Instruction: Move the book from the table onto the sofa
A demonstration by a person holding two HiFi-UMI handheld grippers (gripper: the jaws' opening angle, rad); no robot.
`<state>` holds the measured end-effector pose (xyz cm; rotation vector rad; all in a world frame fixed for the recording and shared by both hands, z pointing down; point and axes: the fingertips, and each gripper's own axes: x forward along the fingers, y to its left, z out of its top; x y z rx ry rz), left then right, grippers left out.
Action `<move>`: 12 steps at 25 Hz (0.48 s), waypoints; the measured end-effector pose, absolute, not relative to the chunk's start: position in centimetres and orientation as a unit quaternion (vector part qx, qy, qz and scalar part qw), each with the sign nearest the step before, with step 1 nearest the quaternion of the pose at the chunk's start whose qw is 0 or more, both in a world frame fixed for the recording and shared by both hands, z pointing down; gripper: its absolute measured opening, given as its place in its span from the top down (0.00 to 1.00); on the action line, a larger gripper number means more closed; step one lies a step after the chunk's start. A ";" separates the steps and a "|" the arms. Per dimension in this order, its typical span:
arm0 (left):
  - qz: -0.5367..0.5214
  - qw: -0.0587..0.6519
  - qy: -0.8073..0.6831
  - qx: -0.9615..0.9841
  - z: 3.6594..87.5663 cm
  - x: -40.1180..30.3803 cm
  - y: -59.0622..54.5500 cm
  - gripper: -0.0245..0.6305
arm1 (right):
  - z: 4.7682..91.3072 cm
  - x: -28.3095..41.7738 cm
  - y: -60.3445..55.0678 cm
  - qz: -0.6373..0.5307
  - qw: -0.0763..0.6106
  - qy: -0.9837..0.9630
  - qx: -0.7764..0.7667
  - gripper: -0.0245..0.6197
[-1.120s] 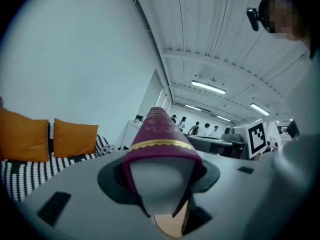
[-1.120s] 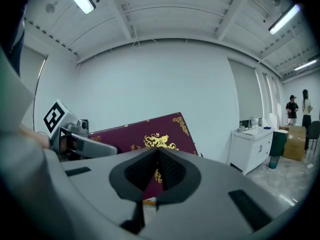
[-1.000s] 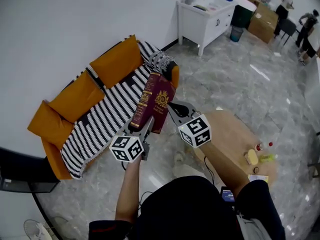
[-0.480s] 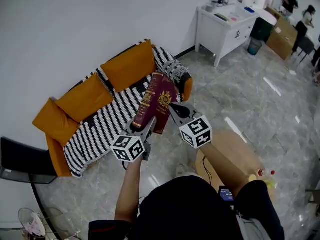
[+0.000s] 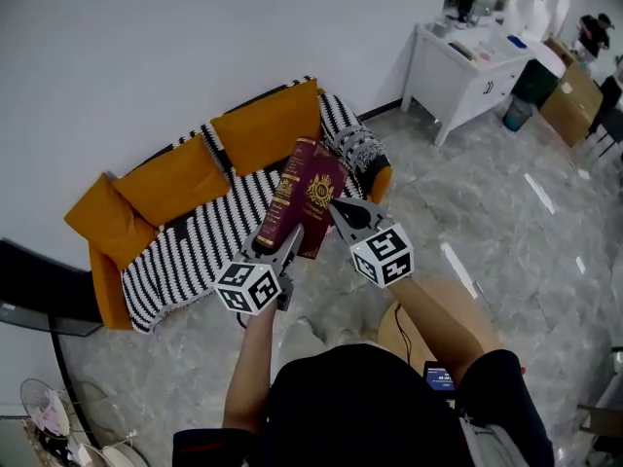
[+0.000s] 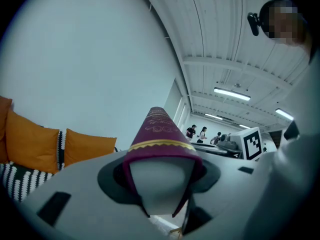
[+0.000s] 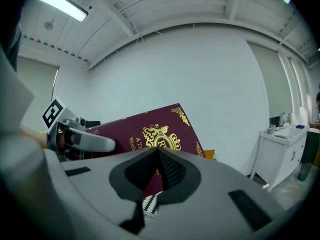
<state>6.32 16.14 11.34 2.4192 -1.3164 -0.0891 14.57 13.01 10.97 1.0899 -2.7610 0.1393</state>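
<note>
Carrying step: the maroon book (image 5: 308,197) is upright in mid-air, short of the sofa (image 5: 185,246). The left gripper (image 5: 277,244) fingers clamp its spine. The right gripper (image 5: 338,209) fingers, closed together, meet its cover. Next it likely needs lowering flat onto the striped seat.

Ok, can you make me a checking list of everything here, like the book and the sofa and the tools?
Surface: wooden table, only partly in view.
Job's things: maroon book held in the air, tilted, before the striped sofa; not on it yet.
Clutter: small things on the white desk; fan by the wall.
Tools: left tool shut on the book's spine end; right tool shut, seemingly pinching its cover.
Cables: black cable beside the table.
Surroundings: grey stone floor, white wall, people far off.
</note>
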 end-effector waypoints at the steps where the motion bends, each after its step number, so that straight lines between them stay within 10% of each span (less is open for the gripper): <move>1: -0.028 0.189 -0.473 0.860 11.3 6.0 15.8 0.62 | 11.0 14.2 12.7 0.046 0.085 -0.927 0.363 0.94; 12: -0.018 0.184 -0.479 0.858 12.8 0.7 10.0 0.62 | 12.6 8.2 7.0 0.039 0.094 -0.932 0.348 0.94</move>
